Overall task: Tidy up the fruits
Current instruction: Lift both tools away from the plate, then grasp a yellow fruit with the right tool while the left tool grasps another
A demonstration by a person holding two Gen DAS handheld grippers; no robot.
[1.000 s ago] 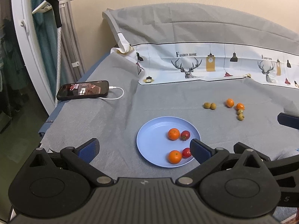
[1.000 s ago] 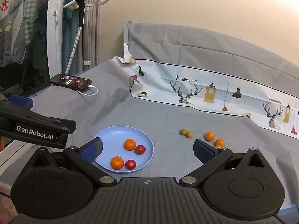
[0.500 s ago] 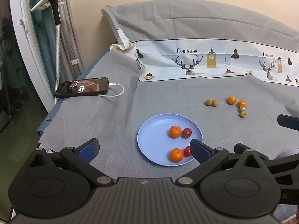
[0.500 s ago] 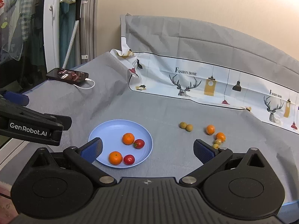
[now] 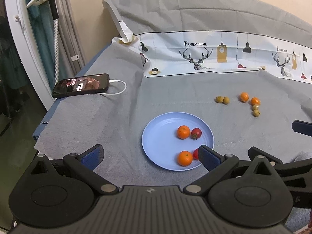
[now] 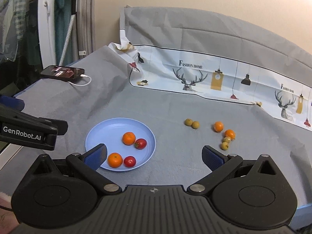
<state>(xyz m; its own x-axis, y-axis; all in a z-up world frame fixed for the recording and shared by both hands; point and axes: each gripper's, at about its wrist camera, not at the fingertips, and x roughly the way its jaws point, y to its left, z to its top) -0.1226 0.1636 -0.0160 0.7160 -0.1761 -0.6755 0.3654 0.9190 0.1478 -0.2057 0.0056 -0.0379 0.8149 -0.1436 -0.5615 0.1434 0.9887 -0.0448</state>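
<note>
A light blue plate [image 5: 159, 136] [image 6: 101, 130] lies on the grey cloth and holds two oranges [image 5: 183, 132] [image 6: 128, 138] and two small red tomatoes [image 5: 196, 133] [image 6: 140, 143]. To its right on the cloth lie two more oranges [image 5: 244, 97] [image 6: 218, 126] and several small yellow-green fruits [image 5: 222, 99] [image 6: 192, 123]. My left gripper [image 5: 150, 155] is open and empty, above the plate's near edge. My right gripper [image 6: 154, 156] is open and empty, above the cloth just right of the plate.
A phone [image 5: 81, 85] [image 6: 62, 72] with a white charging cable lies at the table's far left. A printed cloth [image 5: 220, 56] rises against the wall at the back. The table's left edge drops off by a white frame [image 5: 23, 44].
Both grippers have shifted slightly; the views have tilted down a little toward the table. Both stay open. No fruit has moved.
</note>
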